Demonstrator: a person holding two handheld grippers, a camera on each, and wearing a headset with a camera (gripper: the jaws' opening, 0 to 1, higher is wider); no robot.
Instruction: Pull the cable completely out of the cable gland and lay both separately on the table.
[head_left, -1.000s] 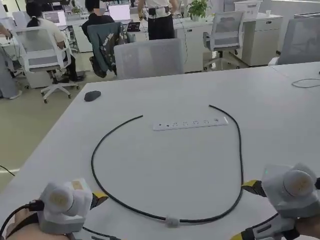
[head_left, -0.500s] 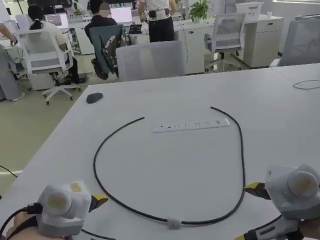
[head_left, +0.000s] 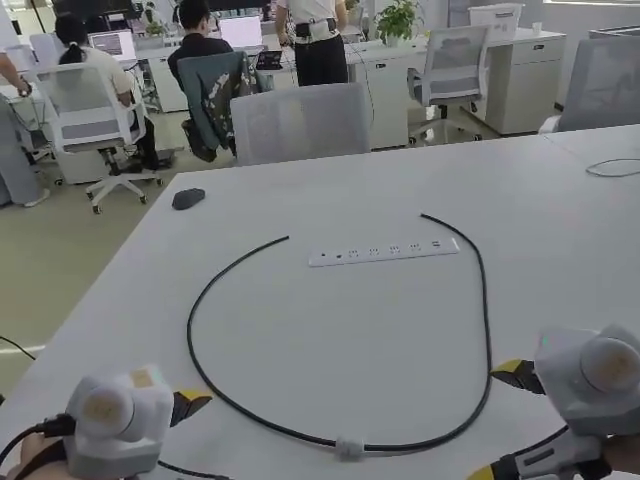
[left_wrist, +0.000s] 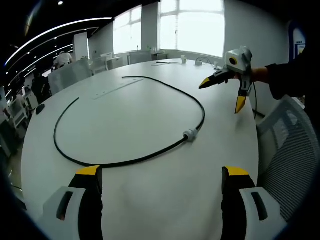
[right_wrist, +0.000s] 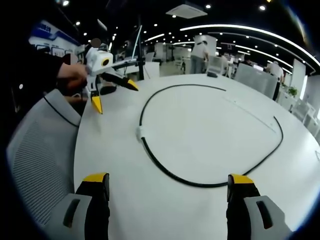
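**Both tongs hovering open, the pull not yet begun**

I am holding my left tongs (left_wrist: 162, 171) and right tongs (right_wrist: 168, 177) with jaws spread wide and gripping nothing, one on each side of the cable gland (head_left: 349, 447), near it but not touching. The gland is resting on the white surface (head_left: 330, 330), still threaded on the black cable (head_left: 486, 310). The cable is looping away from the gland on both sides, its ends lying well beyond the gland, where a power strip (head_left: 383, 251) is sitting. Since a second ago, cable and gland are lying just as they were; only my left tongs are easing slightly away from the gland. So I am judging the task unstarted, with both grips still waiting to be taken.
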